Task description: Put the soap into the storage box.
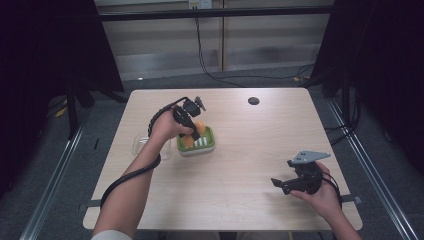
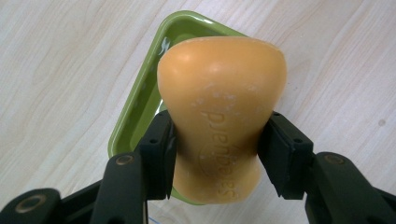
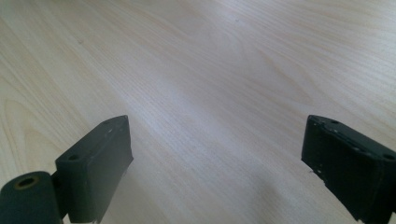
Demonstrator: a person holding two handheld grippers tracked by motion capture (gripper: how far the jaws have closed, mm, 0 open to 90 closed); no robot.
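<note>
Your left gripper [image 2: 215, 140] is clamped on the waist of the orange soap bar [image 2: 220, 112], poised just over the green soap dish [image 1: 196, 142], left of centre on the table [image 1: 250, 150]. Looks like the placing step: next, lower it squarely inside the rim, then ease the jaws apart. Over on the near right, your right gripper [image 1: 280, 183] rests wide open, holding nothing.
</note>
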